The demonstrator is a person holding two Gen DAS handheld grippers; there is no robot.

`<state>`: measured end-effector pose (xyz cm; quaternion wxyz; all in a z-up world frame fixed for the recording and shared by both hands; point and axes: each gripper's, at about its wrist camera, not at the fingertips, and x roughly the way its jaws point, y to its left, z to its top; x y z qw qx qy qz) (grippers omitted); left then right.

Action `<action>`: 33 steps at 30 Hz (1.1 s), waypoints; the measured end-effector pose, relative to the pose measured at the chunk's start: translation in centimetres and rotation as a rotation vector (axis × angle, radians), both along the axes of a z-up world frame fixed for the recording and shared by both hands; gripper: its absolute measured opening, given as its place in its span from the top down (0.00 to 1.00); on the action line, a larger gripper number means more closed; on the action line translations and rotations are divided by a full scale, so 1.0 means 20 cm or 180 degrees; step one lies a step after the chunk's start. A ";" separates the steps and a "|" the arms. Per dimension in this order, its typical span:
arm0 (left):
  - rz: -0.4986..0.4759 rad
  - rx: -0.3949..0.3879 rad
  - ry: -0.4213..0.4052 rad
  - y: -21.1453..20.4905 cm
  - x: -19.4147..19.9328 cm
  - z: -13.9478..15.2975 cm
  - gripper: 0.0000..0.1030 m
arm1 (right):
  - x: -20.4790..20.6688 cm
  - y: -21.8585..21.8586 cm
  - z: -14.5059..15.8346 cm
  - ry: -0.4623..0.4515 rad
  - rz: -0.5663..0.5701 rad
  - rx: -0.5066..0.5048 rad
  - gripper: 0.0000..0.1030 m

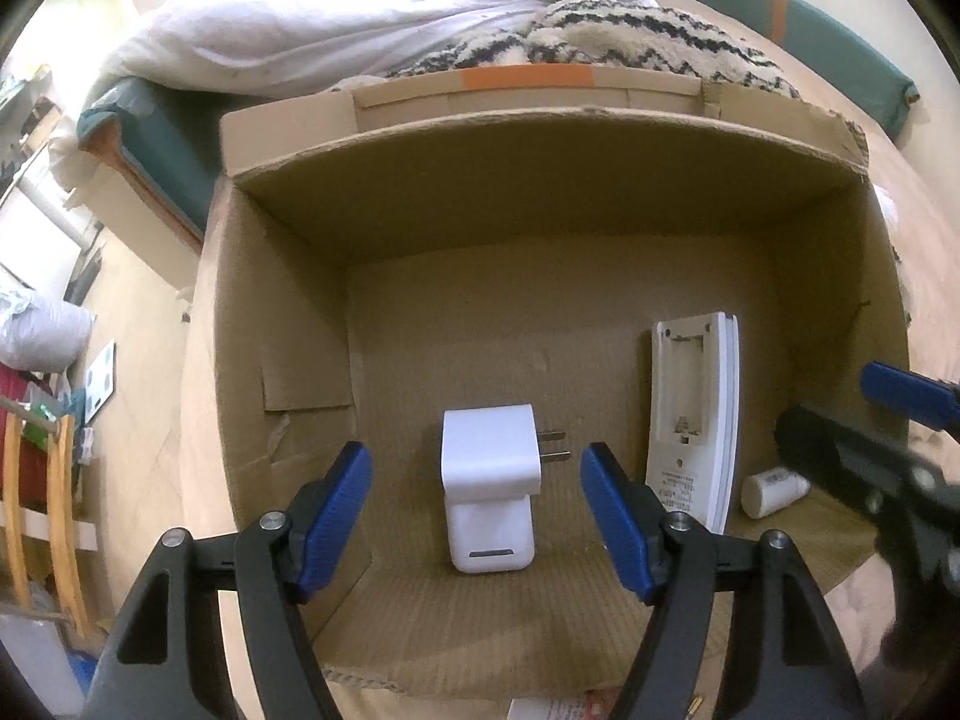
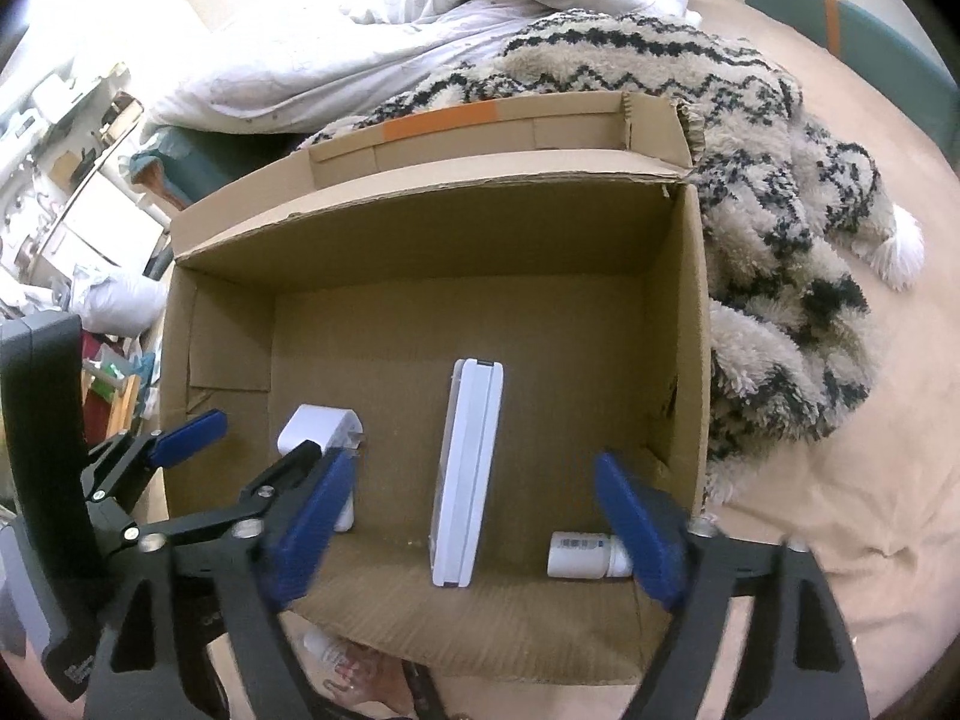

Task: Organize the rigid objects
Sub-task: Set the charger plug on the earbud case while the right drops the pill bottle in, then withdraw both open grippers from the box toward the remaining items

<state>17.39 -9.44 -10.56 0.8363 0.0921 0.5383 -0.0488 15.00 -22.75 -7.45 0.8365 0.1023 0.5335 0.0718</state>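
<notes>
Both tongs hang open and empty over the cardboard box (image 1: pixel 282 300): left tongs (image 1: pixel 477 516) straddle the charger (image 1: pixel 489 462), right tongs (image 2: pixel 474 534) bracket the remote (image 2: pixel 468 474) lying lengthwise away.

Both wrist views down into box (image 1: pixel 540 228)

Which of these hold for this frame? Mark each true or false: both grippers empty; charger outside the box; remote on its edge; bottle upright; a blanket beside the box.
1. Both the left gripper and right gripper are open and empty. True.
2. The white plug-in charger lies outside the brown cardboard box. False: it lies on the box floor.
3. The white remote control stands on its long edge. True.
4. The small white bottle stands upright. False: it lies on its side.
5. A shaggy zigzag-patterned blanket lies beside the box. True.
</notes>
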 end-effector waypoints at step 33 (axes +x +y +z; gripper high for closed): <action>0.0373 -0.0227 -0.0046 0.31 -0.34 0.23 0.32 | -0.34 -0.05 0.18 -0.0063 -0.0064 -0.0019 0.00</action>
